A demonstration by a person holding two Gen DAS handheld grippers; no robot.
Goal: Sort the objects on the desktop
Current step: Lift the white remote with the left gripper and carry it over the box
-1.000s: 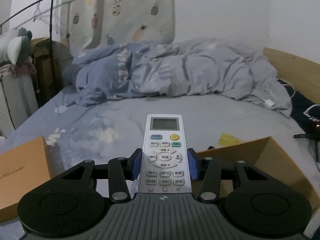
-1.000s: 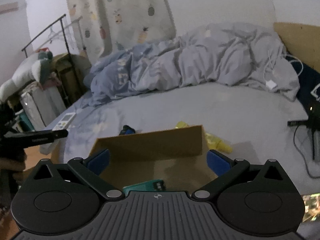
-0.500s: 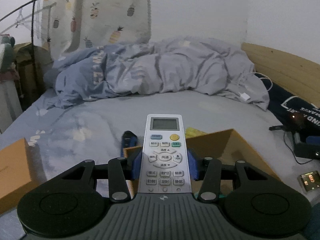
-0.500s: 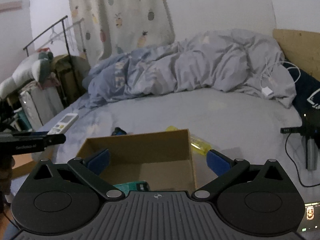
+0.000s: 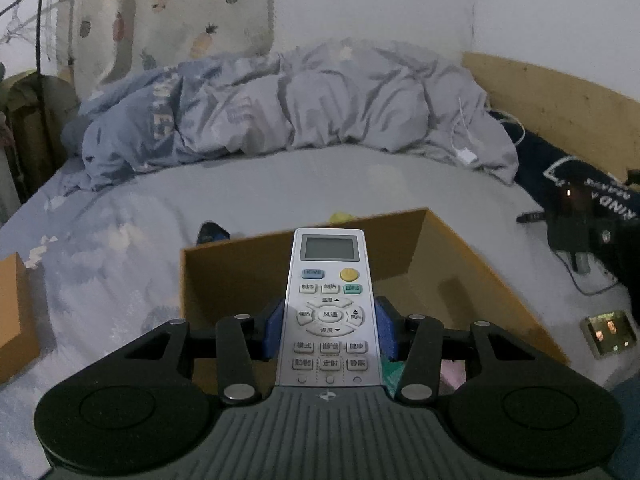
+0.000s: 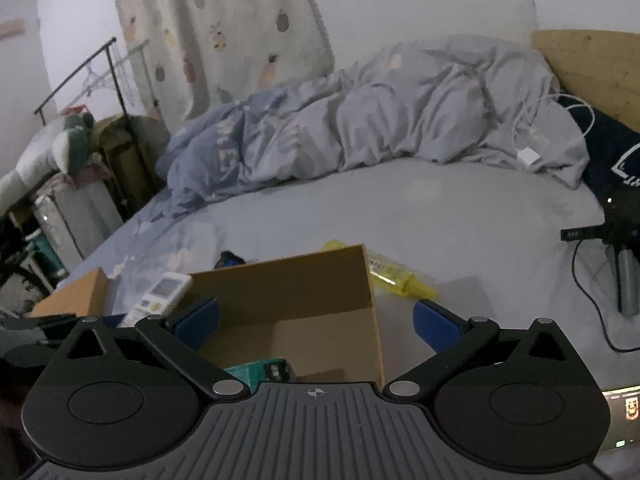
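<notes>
Left tongs [image 5: 329, 330] are clenching a remote [image 5: 329, 308] above the box [image 5: 248, 272]; right tongs [image 6: 316, 320], at 3 o'clock, are gaping, empty. Releasing early risks clipping the rim.

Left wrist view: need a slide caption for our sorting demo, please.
Left gripper clamps a white remote above an open cardboard box on the bed.

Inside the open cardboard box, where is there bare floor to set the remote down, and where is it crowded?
The cardboard box is bare along its far wall and right side. Its near-left corner holds a green item. The left gripper holds the remote over the box.
</notes>
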